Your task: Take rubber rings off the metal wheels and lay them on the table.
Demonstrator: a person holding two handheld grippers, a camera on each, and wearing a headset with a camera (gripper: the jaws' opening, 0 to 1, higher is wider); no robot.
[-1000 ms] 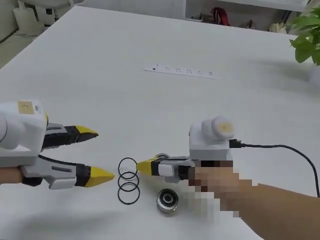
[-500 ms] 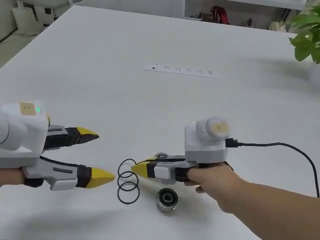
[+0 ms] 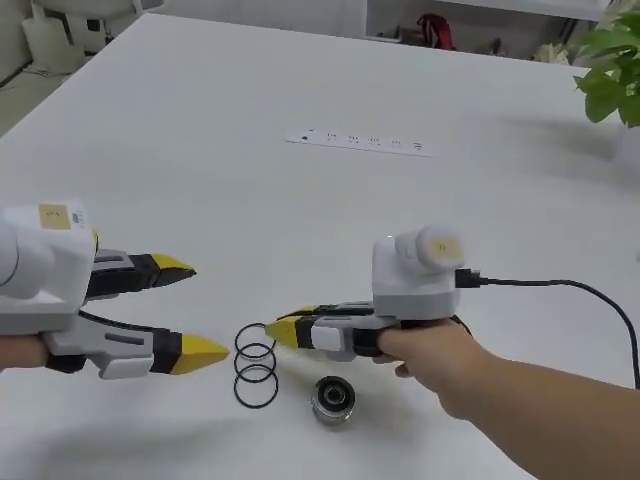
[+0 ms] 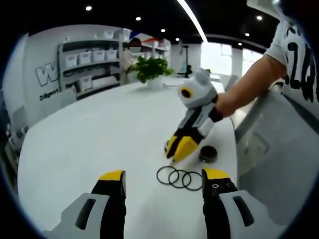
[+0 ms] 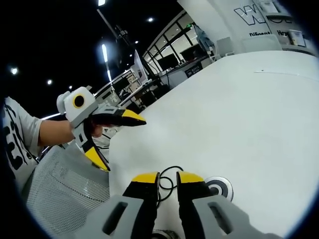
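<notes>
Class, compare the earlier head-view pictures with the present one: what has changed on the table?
The right gripper crept slightly toward the three rubber rings, jaws close together, tip at the nearest ring's edge. Nothing visibly taken or released. The left gripper, jaws open, rings and metal wheel stayed put.

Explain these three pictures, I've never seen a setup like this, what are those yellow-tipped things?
No robot here: a person holds a two-jaw gripper in each hand. The wide picture comes from a headset camera looking down; the two round ones come from a camera on each gripper. The left gripper is open and empty. The right gripper has its jaws almost together, nothing clearly held, tips by three black rubber rings lying on the white table. Beside them sits a metal wheel; farther off, a power strip.
</notes>
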